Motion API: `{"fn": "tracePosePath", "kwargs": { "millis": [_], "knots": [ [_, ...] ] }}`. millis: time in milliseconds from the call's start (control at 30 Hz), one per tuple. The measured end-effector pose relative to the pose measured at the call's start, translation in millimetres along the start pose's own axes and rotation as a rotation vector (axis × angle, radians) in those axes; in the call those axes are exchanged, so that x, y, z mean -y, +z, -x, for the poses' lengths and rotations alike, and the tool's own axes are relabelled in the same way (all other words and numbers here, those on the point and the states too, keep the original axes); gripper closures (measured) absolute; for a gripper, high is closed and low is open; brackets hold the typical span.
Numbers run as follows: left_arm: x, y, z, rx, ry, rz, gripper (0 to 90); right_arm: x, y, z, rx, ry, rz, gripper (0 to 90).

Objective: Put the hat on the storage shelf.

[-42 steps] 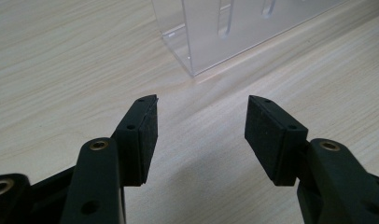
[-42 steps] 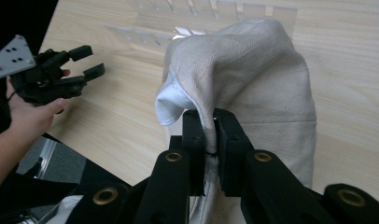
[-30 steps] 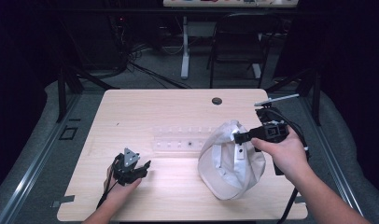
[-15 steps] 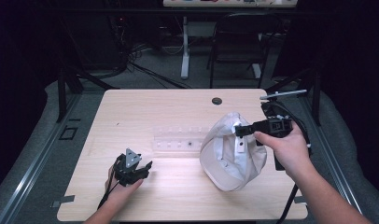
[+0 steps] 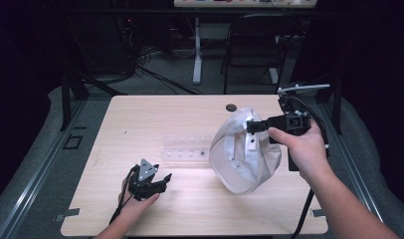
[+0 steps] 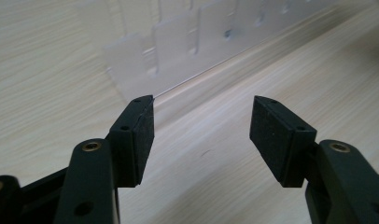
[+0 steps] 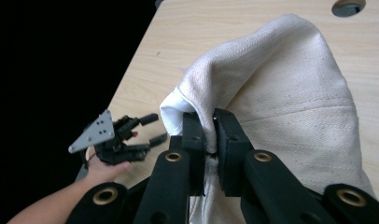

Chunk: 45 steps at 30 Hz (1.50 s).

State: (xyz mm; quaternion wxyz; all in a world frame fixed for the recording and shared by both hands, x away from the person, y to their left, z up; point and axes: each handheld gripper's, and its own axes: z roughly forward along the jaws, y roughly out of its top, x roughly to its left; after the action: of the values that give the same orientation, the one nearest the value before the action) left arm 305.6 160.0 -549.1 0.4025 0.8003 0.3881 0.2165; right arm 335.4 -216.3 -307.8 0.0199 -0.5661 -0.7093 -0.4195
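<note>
both jaws of the right gripper (image 7: 208, 135) pinch the rim of a white cloth bag (image 5: 245, 149), lifting it off the wooden table (image 5: 140, 114). the left gripper (image 5: 160, 181) rests low near a clear plastic rack (image 5: 185, 147), jaws wide apart and empty.

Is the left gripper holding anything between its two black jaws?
No, the left gripper has its jaws spread wide apart, with just the bare wooden table showing in the gap between them.

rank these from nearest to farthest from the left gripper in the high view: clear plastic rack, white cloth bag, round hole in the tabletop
From the left gripper:
1. Clear plastic rack, just ahead at mid-table.
2. White cloth bag, off to the right, pinched by the right gripper.
3. Round hole, near the far edge.
</note>
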Motion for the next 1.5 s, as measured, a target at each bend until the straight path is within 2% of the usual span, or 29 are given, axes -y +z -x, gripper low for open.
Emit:
{"fn": "tracePosePath", "kwargs": {
  "millis": [267,400,633,733,900,1033,1133,1200,1300,1400,1500],
  "knots": [
    [-15.6,-0.8,26.7,0.075,0.055,0.042,38.4,-17.1,9.0,-11.6,-0.019,-0.003,0.013,83.4],
    [-22.5,-1.0,33.4,0.070,0.079,0.057,35.3,-25.1,15.3,-17.4,-0.020,0.003,0.019,83.4],
    [-37.8,1.1,41.5,0.094,0.077,0.081,32.0,-38.4,25.5,-27.5,-0.020,0.007,0.033,83.4],
    [-41.9,3.2,48.2,0.104,0.093,0.086,31.3,-44.5,30.4,-30.1,-0.018,0.015,0.041,83.4],
    [-49.2,8.1,60.2,0.094,0.126,0.094,29.8,-51.3,38.0,-32.2,-0.015,0.033,0.053,83.4],
    [-55.6,15.7,67.1,0.087,0.132,0.104,29.9,-55.4,42.8,-33.7,-0.011,0.041,0.058,83.4],
    [-60.3,19.1,73.5,0.092,0.137,0.111,29.8,-58.7,44.6,-34.6,-0.004,0.046,0.065,83.4],
    [-62.4,21.5,80.0,0.111,0.163,0.119,28.3,-61.8,45.5,-35.2,0.000,0.049,0.070,83.4],
    [-65.4,26.3,90.3,0.096,0.205,0.114,26.8,-65.0,46.9,-35.1,0.004,0.057,0.078,83.4],
    [-69.9,32.9,98.9,0.068,0.215,0.117,25.7,-68.5,48.6,-34.9,0.009,0.068,0.085,83.4],
    [-76.3,43.1,104.1,0.021,0.219,0.112,25.2,-72.7,50.4,-35.5,0.012,0.082,0.092,83.4]
  ]
}}
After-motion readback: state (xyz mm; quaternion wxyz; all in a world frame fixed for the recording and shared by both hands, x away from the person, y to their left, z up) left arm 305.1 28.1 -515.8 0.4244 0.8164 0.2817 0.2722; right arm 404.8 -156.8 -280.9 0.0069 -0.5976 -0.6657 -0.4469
